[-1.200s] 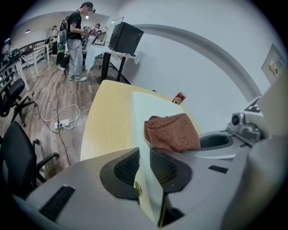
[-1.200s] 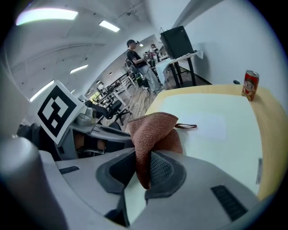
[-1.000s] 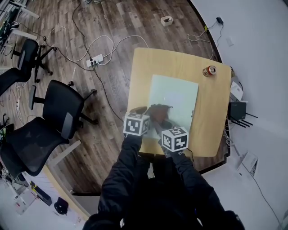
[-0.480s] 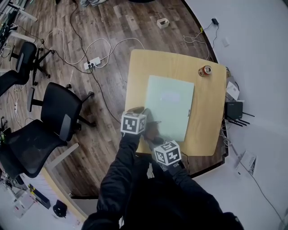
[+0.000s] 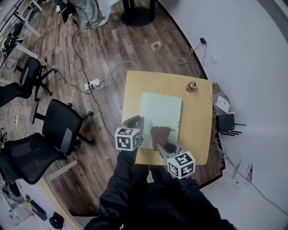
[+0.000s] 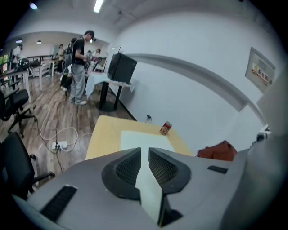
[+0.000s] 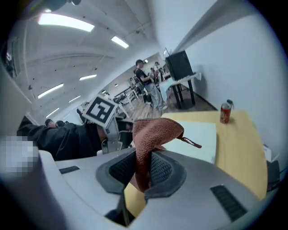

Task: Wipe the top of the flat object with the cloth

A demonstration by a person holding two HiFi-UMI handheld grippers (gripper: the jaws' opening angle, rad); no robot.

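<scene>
A pale green flat board lies on the wooden table. My right gripper is over the board's near edge, shut on a brown cloth. In the right gripper view the cloth stands up out of the jaws of my right gripper and folds over, lifted off the board. My left gripper hovers at the board's near left corner. In the left gripper view my left gripper has its jaws drawn together to a thin slit with nothing held, and the board lies ahead.
A red can stands near the table's far right corner. Black office chairs and a power strip with cables are on the floor to the left. A black device sits by the wall on the right. A person stands far off.
My right gripper has drawn back toward the near edge and lifted the cloth off the board. The left gripper stays by the near left corner. The head camera has risen, so the view is wider.
</scene>
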